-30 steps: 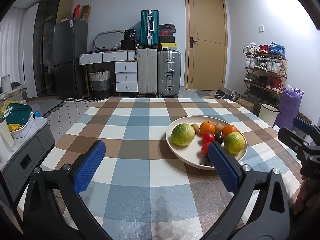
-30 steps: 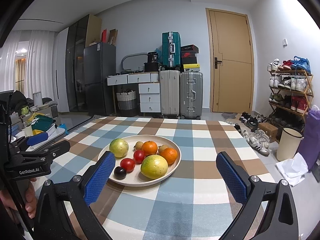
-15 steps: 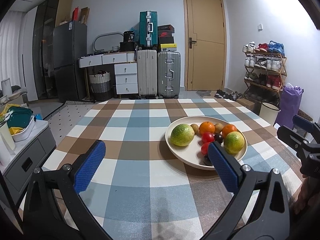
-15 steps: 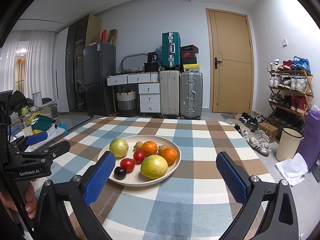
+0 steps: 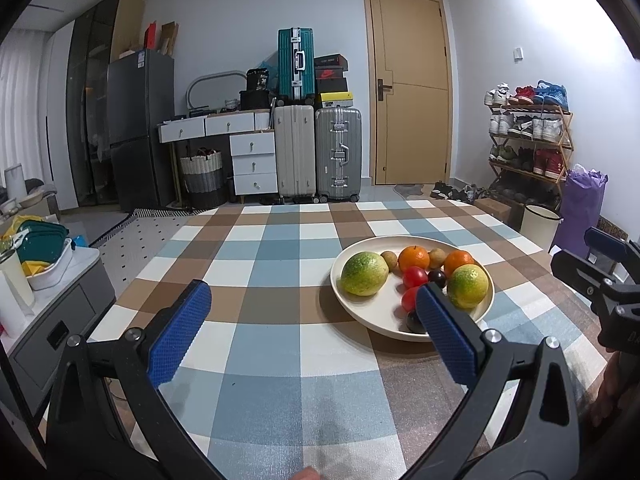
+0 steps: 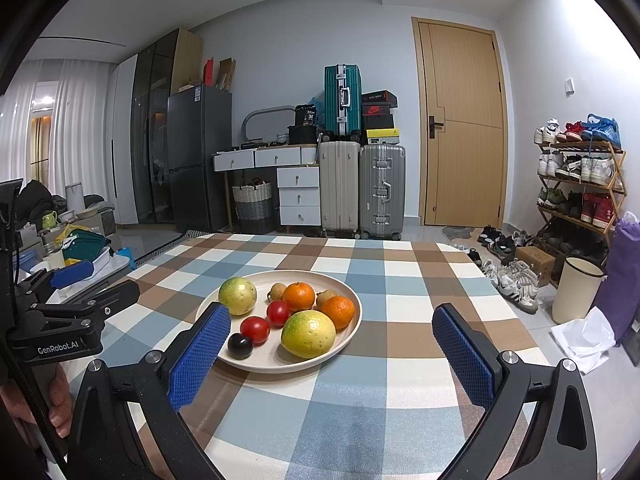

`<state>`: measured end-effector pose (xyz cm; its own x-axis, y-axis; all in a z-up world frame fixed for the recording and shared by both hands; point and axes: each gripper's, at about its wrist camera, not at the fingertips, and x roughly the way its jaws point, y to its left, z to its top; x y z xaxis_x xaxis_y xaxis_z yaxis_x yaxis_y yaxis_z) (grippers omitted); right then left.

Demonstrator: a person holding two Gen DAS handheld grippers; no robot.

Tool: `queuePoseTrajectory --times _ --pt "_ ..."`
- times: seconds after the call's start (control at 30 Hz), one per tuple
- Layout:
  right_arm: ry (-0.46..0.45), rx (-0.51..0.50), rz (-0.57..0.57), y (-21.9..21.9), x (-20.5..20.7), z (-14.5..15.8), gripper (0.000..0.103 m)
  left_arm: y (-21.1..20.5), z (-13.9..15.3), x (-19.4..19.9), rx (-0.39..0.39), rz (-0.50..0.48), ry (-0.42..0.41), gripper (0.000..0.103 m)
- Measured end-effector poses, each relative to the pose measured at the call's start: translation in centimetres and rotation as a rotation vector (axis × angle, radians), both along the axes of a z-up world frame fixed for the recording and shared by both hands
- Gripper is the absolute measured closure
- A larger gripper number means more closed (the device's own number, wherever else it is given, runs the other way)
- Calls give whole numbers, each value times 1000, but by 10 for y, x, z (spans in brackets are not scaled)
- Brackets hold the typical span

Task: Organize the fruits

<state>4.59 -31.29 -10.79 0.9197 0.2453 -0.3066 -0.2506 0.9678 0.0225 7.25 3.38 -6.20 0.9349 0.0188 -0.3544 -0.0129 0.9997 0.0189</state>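
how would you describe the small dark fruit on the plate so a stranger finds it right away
On the checked tablecloth sits a round cream plate of fruit. At its near edge, beside a red tomato, lies the dark fruit. It is the smallest, the only near-black piece, and glossy.

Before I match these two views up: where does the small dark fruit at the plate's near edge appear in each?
Left wrist: dark fruit right of centre, partly behind the blue pad.
Right wrist: left of centre, at plate's front.
Shared landmark: teal suitcase.
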Motion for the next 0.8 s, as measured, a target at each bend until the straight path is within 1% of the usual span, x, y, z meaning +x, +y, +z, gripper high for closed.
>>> queuePoseTrajectory --times 0.8 --pt "-1 0 0 0 0 0 0 -2 0 -1 -4 3 0 1"
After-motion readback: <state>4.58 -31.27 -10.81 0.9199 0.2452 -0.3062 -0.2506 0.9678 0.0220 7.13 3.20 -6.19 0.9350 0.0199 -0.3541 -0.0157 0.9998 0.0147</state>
